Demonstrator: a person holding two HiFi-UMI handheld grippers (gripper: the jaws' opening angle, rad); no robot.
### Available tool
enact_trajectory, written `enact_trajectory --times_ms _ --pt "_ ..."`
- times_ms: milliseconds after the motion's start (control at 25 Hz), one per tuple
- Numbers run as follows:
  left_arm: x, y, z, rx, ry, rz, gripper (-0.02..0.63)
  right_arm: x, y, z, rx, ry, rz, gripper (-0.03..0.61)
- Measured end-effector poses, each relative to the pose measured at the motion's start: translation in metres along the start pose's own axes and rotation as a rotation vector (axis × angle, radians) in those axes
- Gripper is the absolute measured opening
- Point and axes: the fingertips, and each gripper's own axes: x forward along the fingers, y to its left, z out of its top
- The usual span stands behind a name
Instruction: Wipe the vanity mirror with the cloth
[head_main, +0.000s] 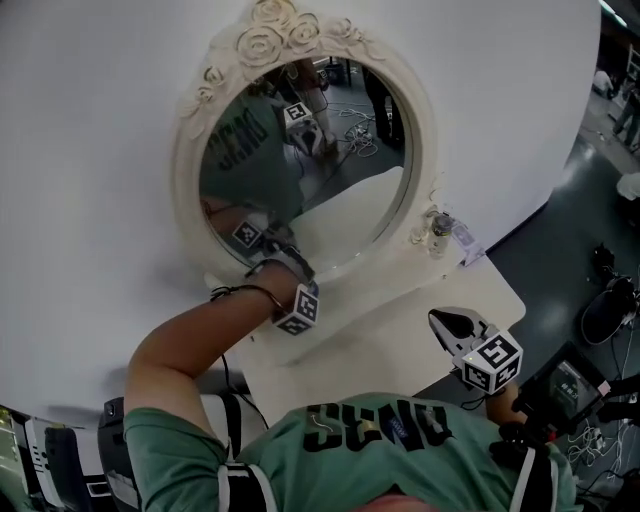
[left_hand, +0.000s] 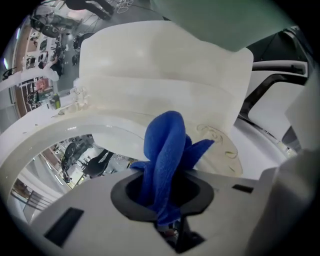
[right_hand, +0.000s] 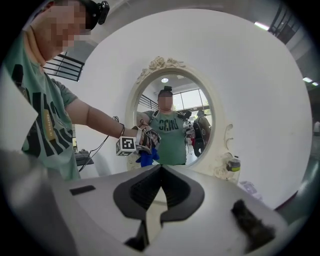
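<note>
The oval vanity mirror in a cream rose-carved frame stands on a white table against a white wall. My left gripper is shut on a blue cloth at the lower left rim of the glass. In the right gripper view the cloth hangs below that gripper against the mirror. The left gripper view shows the cloth bunched between the jaws, close to the frame's lower edge. My right gripper hovers over the table's right part, away from the mirror, shut with nothing in it.
A small bottle and a clear item stand at the mirror's right foot on the white table. Dark floor with cables and equipment lies beyond the table's right edge. The mirror reflects the person and the room.
</note>
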Motion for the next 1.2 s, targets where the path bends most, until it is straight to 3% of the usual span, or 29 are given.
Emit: enact_trajectory --times_ms 280,560,760,1200 --pt "0.056 0.085 0.074 0.072 0.007 0.084 0.086 -0.053 -0.055 -0.032 0.053 0.023 -0.122 0.008" --pt "0.069 0.142 0.091 0.07 0.053 0.015 0.107 -0.088 -0.093 -0.051 0.071 0.033 -0.208 0.008" --pt "0.056 0.187 0.092 -0.029 0.0 0.038 0.104 -0.101 -0.115 -0.047 0.068 0.05 -0.184 0.008" --pt "0.023 0.259 0.076 -0.133 0.069 0.108 0.084 -0.086 -0.136 -0.031 0.035 0.032 -0.058 0.008"
